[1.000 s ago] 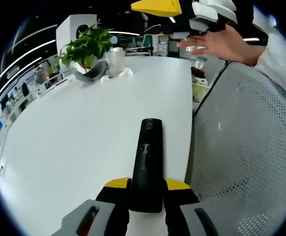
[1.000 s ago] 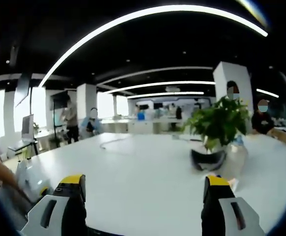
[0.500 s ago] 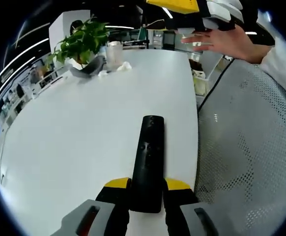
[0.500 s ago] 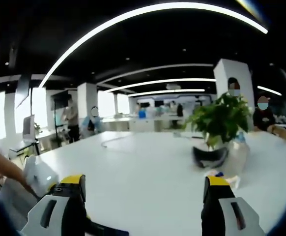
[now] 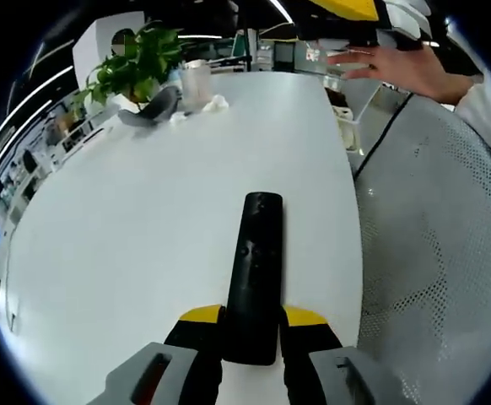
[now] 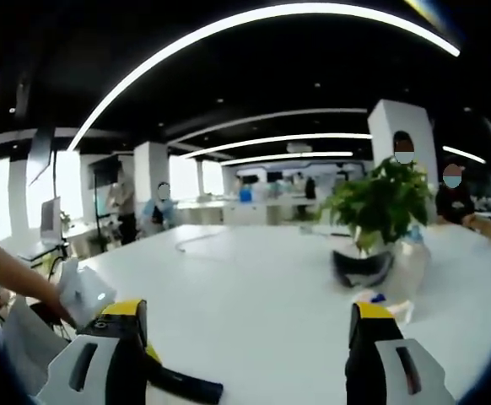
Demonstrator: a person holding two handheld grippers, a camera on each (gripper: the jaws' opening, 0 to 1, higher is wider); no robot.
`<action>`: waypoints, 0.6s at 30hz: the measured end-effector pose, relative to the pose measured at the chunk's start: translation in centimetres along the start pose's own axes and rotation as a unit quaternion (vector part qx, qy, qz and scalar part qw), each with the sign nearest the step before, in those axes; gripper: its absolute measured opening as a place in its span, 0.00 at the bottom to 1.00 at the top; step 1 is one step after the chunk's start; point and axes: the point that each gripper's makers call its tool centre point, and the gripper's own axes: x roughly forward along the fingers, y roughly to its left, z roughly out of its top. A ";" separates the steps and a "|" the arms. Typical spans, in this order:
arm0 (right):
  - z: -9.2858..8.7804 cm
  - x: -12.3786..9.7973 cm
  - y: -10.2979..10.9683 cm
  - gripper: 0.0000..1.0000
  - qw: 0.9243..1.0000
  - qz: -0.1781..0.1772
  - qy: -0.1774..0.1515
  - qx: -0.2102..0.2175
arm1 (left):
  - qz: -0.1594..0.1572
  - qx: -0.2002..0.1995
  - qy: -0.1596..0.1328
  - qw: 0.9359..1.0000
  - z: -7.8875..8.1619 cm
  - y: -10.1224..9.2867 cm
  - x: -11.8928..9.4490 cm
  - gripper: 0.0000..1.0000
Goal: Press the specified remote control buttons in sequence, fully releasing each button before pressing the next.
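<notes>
Left gripper (image 5: 252, 319) clamped on the near end of the black remote (image 5: 254, 270), long axis running straight ahead over the white table (image 5: 127, 219). Right gripper (image 6: 245, 325) spread wide and empty, raised beyond the remote's far end, its tip (image 6: 186, 390) poking in low. Farther off, potted plant (image 6: 379, 207).

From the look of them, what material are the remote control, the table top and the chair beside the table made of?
Remote control: seems black plastic, matt to slightly glossy, with a faint sheen along its top.
Table top: smooth white surface, probably laminate; it looks even with soft reflections, but the core cannot be told.
Chair: seems grey mesh, as a regular pattern of small holes covers it.
</notes>
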 end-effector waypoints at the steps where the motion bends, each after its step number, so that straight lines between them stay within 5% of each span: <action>1: 0.0 0.0 0.0 0.98 1.000 0.001 0.001 -0.001 | -0.005 0.001 0.001 1.000 0.0 0.0 0.1 0.25; 18: -0.5 0.1 -0.1 0.98 1.000 0.000 0.013 -0.001 | -0.043 0.048 0.027 0.998 0.3 1.0 0.4 0.24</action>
